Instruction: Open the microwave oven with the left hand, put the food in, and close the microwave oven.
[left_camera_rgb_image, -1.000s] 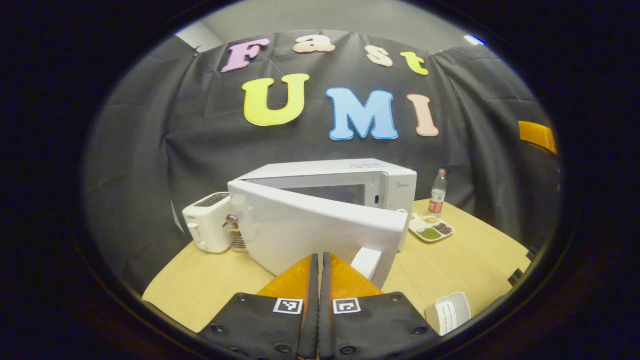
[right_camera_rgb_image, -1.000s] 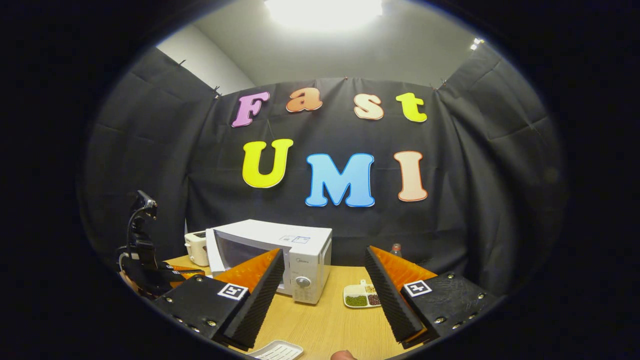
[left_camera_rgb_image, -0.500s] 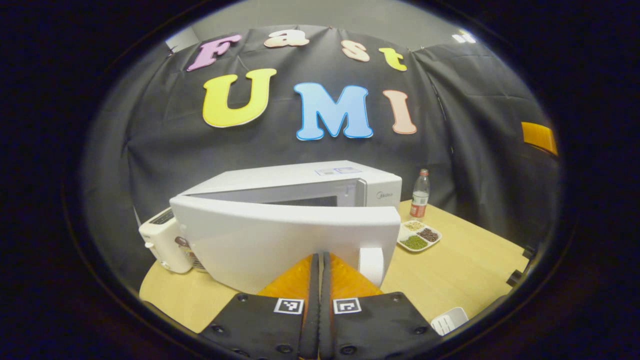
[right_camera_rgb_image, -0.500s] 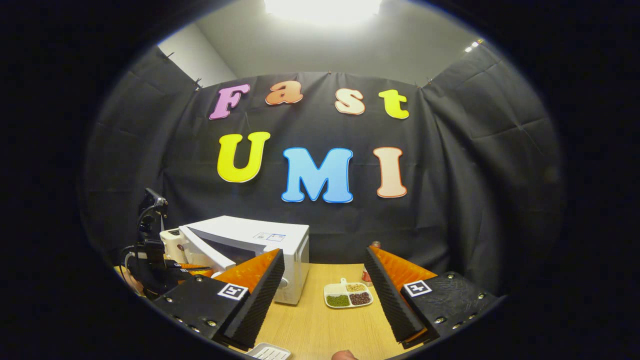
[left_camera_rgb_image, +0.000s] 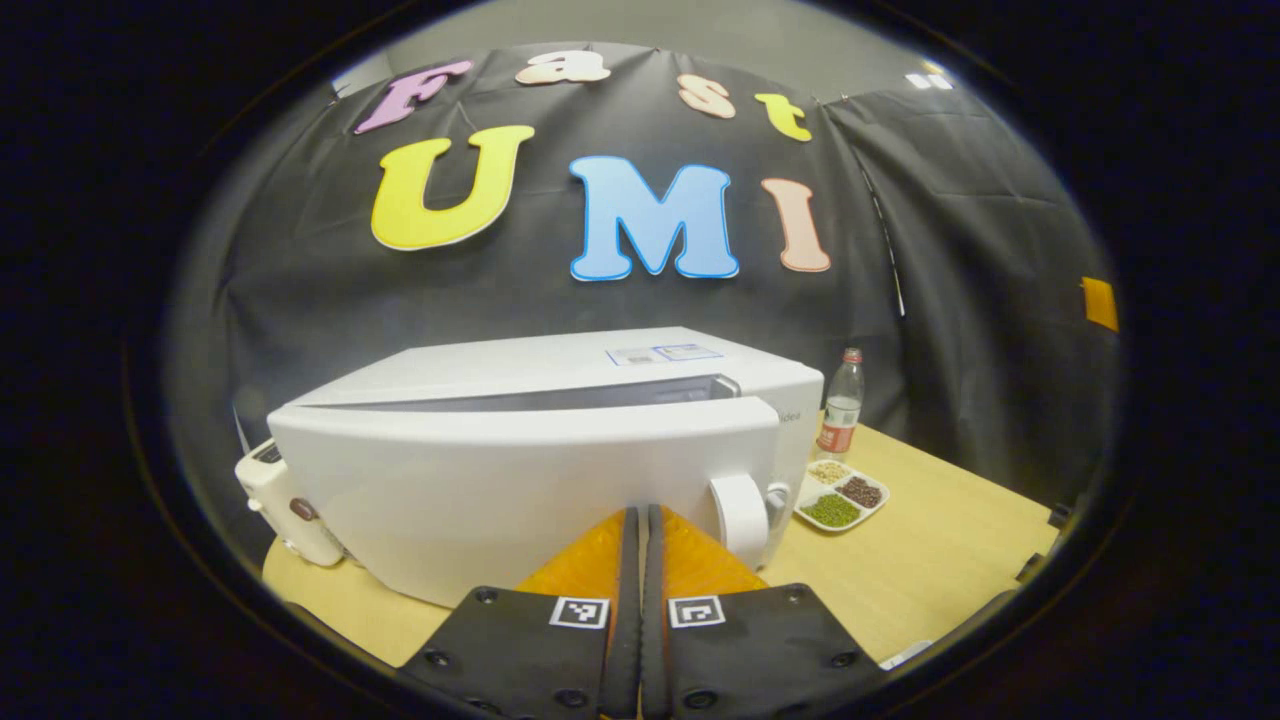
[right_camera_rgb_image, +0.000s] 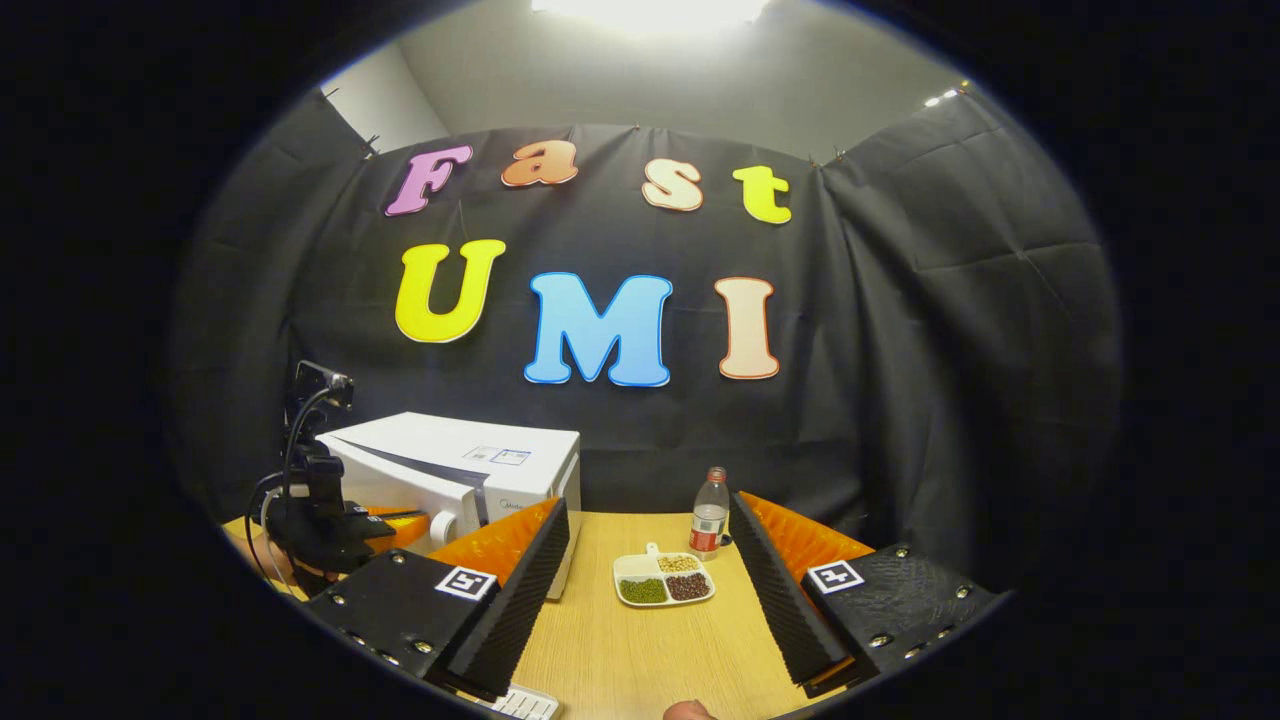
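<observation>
Backdrop: black cloth wall (right_camera_rgb_image: 950, 330) behind a wooden table (right_camera_rgb_image: 640, 650).
Microwave: white microwave (left_camera_rgb_image: 560, 370) toward the table's back left; door (left_camera_rgb_image: 500, 490) almost shut, a thin dark gap along its top edge. Round handle (left_camera_rgb_image: 738, 505) at the door's right end.
Left gripper: left gripper (left_camera_rgb_image: 640, 530) level, pointing straight at the door, tips at or just off the door's lower front, beside the handle; contact unclear. Jaws pressed together, nothing between them. In the right gripper view it sits at the microwave's front (right_camera_rgb_image: 385, 525), black body and cables behind it.
Right gripper: right gripper (right_camera_rgb_image: 650, 550) held above the table's front edge, well apart from the microwave, aimed at the back wall. Jaws spread wide, empty.
Food: white divided tray (right_camera_rgb_image: 664, 580) with green, brown and pale grains, on the table right of the microwave, mid-table; not inside the oven.
Bottle: clear bottle (right_camera_rgb_image: 710, 513) with red label, upright just behind the tray.
Toaster: white toaster (left_camera_rgb_image: 275, 490) at the microwave's left, mostly hidden by the door.
Front edge: white slotted item (right_camera_rgb_image: 520, 703), partly cut off.
</observation>
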